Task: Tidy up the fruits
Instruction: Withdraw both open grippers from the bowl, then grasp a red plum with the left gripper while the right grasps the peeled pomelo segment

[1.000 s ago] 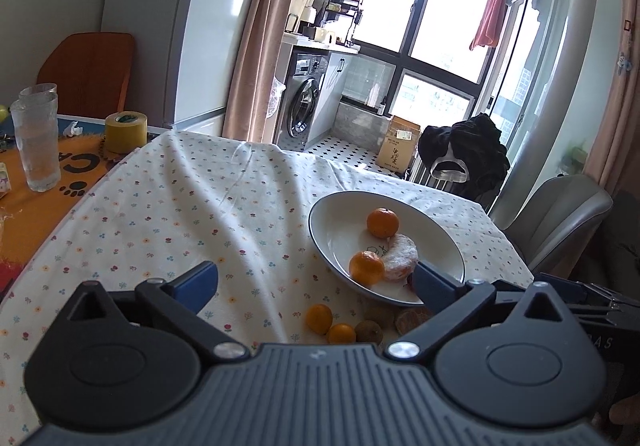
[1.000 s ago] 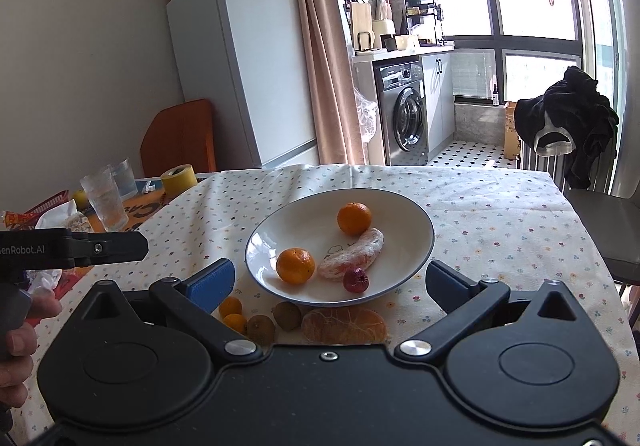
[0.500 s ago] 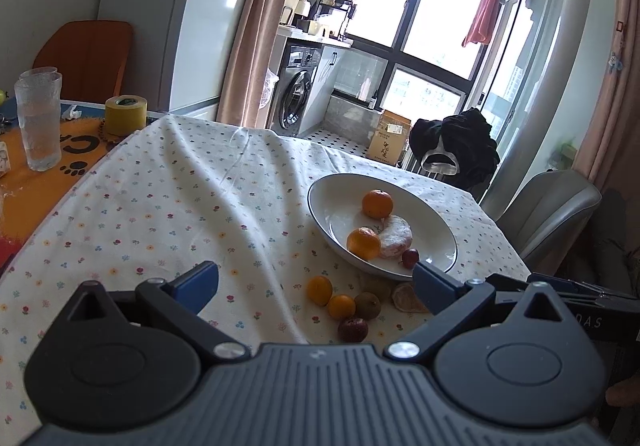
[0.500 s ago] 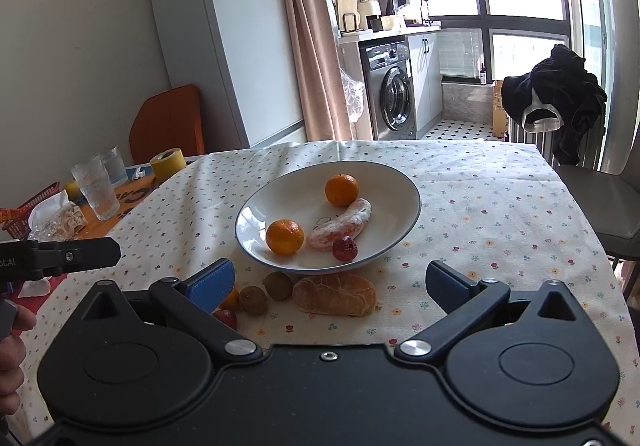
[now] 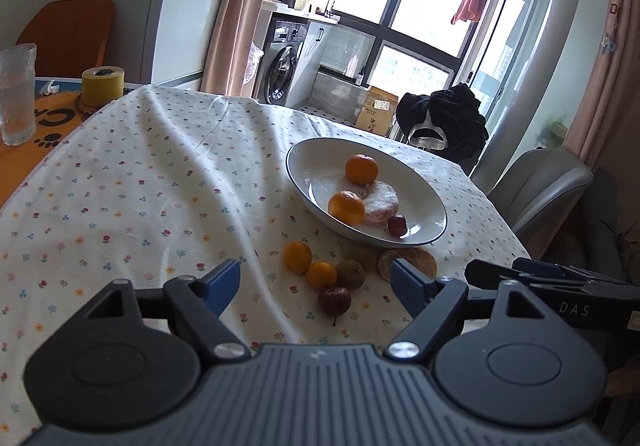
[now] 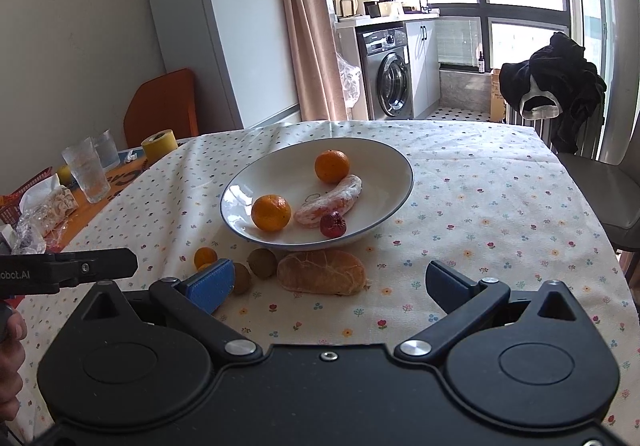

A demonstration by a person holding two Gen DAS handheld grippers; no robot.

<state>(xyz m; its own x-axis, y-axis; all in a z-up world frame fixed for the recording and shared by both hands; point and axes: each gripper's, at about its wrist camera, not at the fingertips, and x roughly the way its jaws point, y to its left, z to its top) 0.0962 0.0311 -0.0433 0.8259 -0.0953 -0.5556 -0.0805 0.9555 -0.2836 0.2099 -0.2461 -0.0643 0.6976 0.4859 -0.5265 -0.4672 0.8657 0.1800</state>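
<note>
From the left wrist, the left claw (image 5: 316,280) is spread wide and empty above the flowered tabletop (image 5: 132,189). A white plate (image 5: 420,197) holds two oranges, a pale peeled piece and a small red fruit. In front of the plate lie two small oranges (image 5: 298,256), a kiwi (image 5: 350,274), a peeled orange half (image 5: 412,260) and a dark red fruit (image 5: 335,300).

From the right wrist, the right claw (image 6: 330,284) is also spread and empty. Its left finger (image 6: 210,285) hides the dark red fruit, yet a second kiwi (image 6: 242,278) shows here.
</note>
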